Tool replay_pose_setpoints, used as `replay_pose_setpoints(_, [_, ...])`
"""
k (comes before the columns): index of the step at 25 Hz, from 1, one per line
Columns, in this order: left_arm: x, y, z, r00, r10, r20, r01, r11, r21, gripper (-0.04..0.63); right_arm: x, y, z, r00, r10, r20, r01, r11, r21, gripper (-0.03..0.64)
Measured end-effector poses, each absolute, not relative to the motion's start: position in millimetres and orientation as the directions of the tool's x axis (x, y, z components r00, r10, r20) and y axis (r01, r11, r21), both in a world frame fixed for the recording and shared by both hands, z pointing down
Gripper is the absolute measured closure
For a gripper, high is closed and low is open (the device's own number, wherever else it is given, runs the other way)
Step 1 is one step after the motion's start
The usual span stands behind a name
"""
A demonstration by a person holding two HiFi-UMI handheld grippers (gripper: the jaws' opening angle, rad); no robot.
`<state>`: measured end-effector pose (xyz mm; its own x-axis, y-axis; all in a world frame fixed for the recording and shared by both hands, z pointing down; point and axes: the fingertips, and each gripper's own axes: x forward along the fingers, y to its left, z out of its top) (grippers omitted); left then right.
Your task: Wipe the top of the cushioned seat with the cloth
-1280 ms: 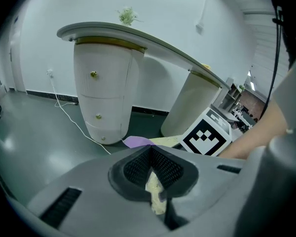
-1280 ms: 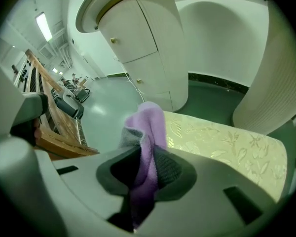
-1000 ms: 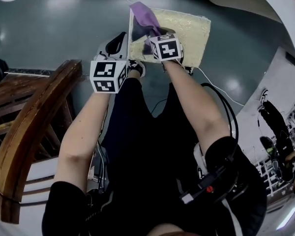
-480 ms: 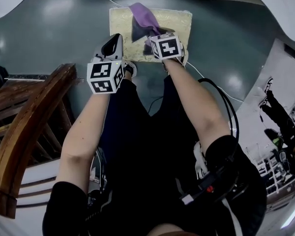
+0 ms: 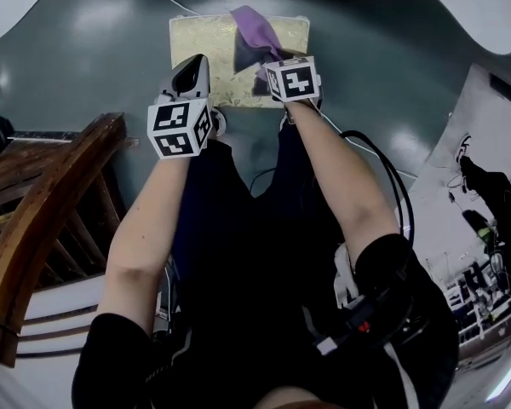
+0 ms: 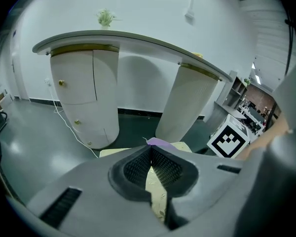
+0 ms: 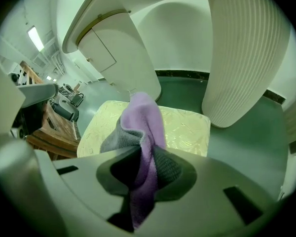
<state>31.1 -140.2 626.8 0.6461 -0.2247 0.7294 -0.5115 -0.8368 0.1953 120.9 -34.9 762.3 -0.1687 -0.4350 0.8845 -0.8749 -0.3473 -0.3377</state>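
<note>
The cushioned seat (image 5: 206, 43) is a pale yellow patterned square on the grey-green floor, at the top middle of the head view. My right gripper (image 5: 260, 58) is shut on a purple cloth (image 5: 257, 29), which hangs bunched above the seat's right half. In the right gripper view the cloth (image 7: 147, 132) stands up between the jaws, with the seat (image 7: 182, 128) beyond it. My left gripper (image 5: 190, 73) hovers over the seat's near left edge, shut with nothing in it. The left gripper view shows the seat (image 6: 157, 194) through the closed jaws and a corner of the cloth (image 6: 160, 142).
A dark wooden chair (image 5: 43, 203) stands at my left. A white counter on rounded pedestals (image 6: 93, 100) rises beyond the seat. A white cable (image 5: 383, 156) runs across the floor to the right. The person's legs fill the middle of the head view.
The seat has shifted left and farther up in the head view. Both grippers have risen slightly with it, and the right still holds the cloth.
</note>
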Motion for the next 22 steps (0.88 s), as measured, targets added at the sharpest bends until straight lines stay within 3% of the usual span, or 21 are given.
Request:
replay_pose_setpoints(12, [15.5, -121.7, 607.2, 0.614, -0.344, 0.710, -0.636, -0.749, 0.187, 0.591, 192.6, 23.7, 770.8, -0.106, -0.319, 0.942, -0.882, -0.406, -0.237, 0.537])
replay_pose_setpoints(17, [-11.6, -109.5, 609.5, 0.624, -0.330, 0.708, -0.641, -0.735, 0.222, 0.591, 185.3, 10.8, 734.6, -0.097, -0.394, 0.914, -0.929, -0.294, -0.226, 0.535])
replay_pose_setpoints(22, [-37.0, -121.3, 614.5, 0.622, -0.312, 0.718, -0.631, -0.743, 0.224, 0.591, 144.0, -24.6, 690.0, -0.104, -0.503, 0.858, -0.920, -0.279, -0.275, 0.535])
